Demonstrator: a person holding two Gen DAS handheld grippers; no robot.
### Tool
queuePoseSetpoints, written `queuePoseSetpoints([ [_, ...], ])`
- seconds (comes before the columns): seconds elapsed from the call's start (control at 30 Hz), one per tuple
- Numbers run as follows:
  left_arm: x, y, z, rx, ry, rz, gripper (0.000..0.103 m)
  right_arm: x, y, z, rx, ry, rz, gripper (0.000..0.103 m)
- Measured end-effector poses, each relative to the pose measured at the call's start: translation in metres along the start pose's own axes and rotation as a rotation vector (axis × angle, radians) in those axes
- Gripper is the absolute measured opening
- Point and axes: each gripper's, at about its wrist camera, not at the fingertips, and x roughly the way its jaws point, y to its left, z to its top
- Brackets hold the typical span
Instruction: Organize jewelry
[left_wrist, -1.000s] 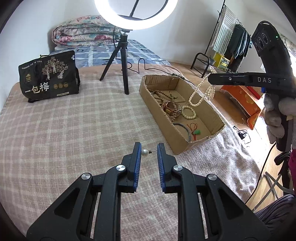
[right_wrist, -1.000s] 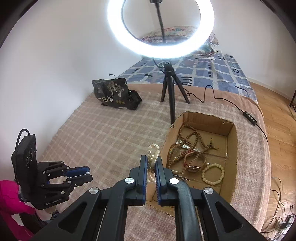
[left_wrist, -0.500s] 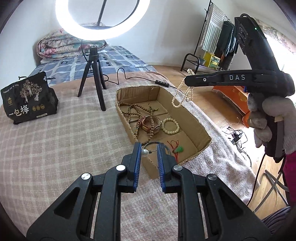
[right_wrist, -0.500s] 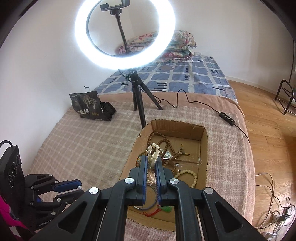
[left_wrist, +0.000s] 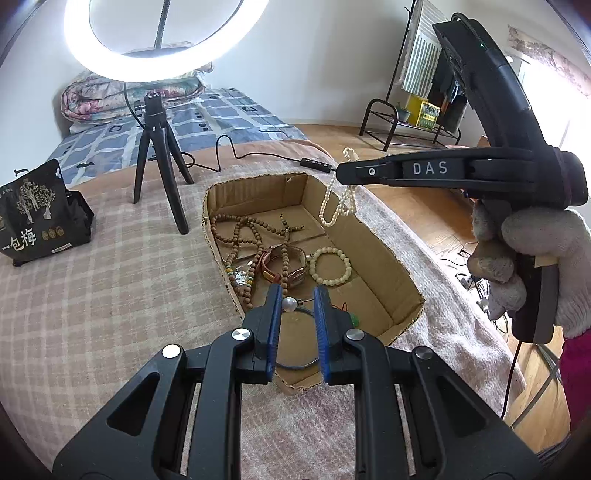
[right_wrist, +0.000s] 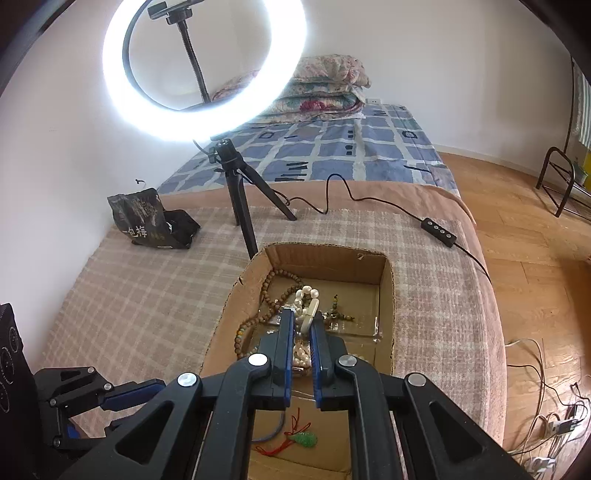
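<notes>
My left gripper (left_wrist: 298, 303) is shut on a small pearl stud (left_wrist: 290, 305), its pin reaching across to the right pad. It hovers over the near end of an open cardboard box (left_wrist: 384, 254). In the box lie brown bead strands (left_wrist: 240, 236), a cream bead bracelet (left_wrist: 330, 266), a leather-strapped piece (left_wrist: 284, 264) and a dark bangle (left_wrist: 295, 365). My right gripper (right_wrist: 303, 321) is shut on a white pearl necklace (right_wrist: 306, 295) above the box (right_wrist: 321, 253). In the left wrist view the necklace (left_wrist: 338, 206) dangles from the right gripper (left_wrist: 341, 172), which a gloved hand (left_wrist: 517, 251) holds.
A ring light on a black tripod (left_wrist: 159, 147) stands behind the box, its cable and controller (right_wrist: 437, 230) trailing to the bed's edge. A black bag (left_wrist: 35, 218) sits far left. A green pendant on red cord (right_wrist: 303, 439) lies in the box. Wooden floor (right_wrist: 535, 258) lies to the right.
Both grippers have moved across the plaid blanket and now hang over the box, each holding the same piece. The necklace now hangs inside the box's far end.
</notes>
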Motion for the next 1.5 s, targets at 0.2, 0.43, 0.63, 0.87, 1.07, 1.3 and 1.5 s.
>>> queuePoseSetpoints([
  [0.2,0.009,-0.004,0.005,-0.002,0.006,0.000,0.016,0.008,-0.006,0.001,0.005,0.003,-0.008,0.006],
  [0.43,0.011,-0.004,0.008,-0.002,-0.003,0.009,0.017,0.012,-0.007,0.002,-0.005,-0.003,-0.015,0.011],
  [0.63,0.006,-0.002,0.008,-0.021,-0.032,0.024,0.066,0.010,-0.007,0.001,0.015,-0.019,-0.034,0.061],
  [0.87,0.006,0.003,0.010,-0.044,-0.025,0.046,0.078,0.004,-0.004,0.003,0.028,-0.063,-0.089,0.096],
  [1.07,0.004,0.003,0.009,-0.046,-0.025,0.052,0.078,0.004,0.002,0.002,0.019,-0.064,-0.101,0.100],
  [1.3,-0.011,0.004,0.006,-0.043,-0.040,0.054,0.078,-0.005,0.010,-0.002,0.024,-0.068,-0.119,0.100],
  [1.5,-0.037,0.006,0.004,-0.042,-0.068,0.065,0.078,-0.027,0.025,-0.005,0.017,-0.092,-0.138,0.100],
])
